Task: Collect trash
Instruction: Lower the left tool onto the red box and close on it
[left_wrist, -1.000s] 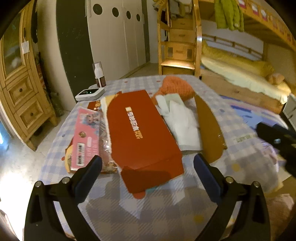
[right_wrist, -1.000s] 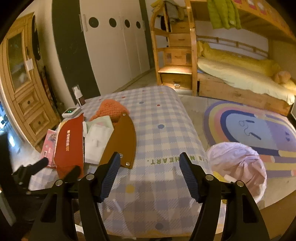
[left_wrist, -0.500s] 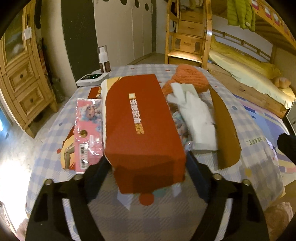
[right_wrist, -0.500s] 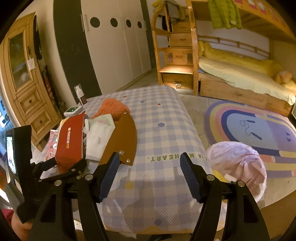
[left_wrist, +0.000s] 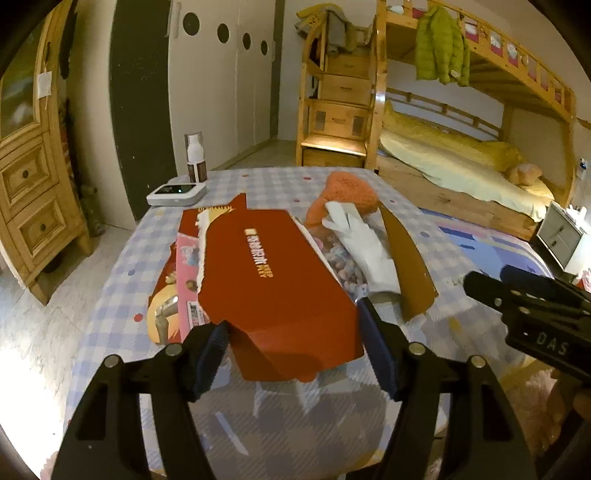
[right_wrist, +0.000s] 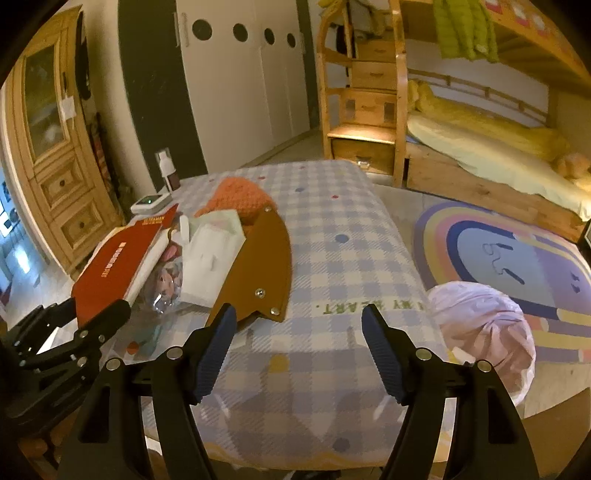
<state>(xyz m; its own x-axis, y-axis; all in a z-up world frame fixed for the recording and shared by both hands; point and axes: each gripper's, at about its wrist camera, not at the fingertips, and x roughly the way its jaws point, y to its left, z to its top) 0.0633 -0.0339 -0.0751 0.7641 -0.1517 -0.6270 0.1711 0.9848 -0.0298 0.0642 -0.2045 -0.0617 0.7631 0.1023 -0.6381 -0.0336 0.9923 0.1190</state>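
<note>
**A:** What's different from a second ago?

**B:** The left gripper (left_wrist: 293, 343) was spread wide and short of the red box (left_wrist: 273, 291) then. Now its jaws have come in against the near end of the box, one on each side, and that end looks raised off the worktop (left_wrist: 122, 280). In the right wrist view the box sits tilted, with its near end in the gripper and its far end low over the other litter.

**A:** So it's held?

**B:** I'd judge yes: clamped on the box, though the grip covers only the near flap end, so a long carton like this could sag or swing.

**A:** And the other gripper?

**B:** The right gripper (right_wrist: 299, 341) has hardly shifted. Its jaws stand wide apart with nothing between them, over the near edge of the worktop, to the right of the red box.

**A:** What's left around the box?

**B:** To the left of the box and partly under it is a pink toy packet (left_wrist: 184, 266). Just right of it lies a white wrapper (left_wrist: 364, 247), then a brown leather piece (left_wrist: 406, 266). Behind the box is an orange knitted thing (left_wrist: 347, 192).

**A:** Where would the box go?

**B:** Probably the pale plastic bag (right_wrist: 484, 332) on the floor, well to the right of the box, beside the worktop. One item is lifted and the rest still need collecting.
</note>
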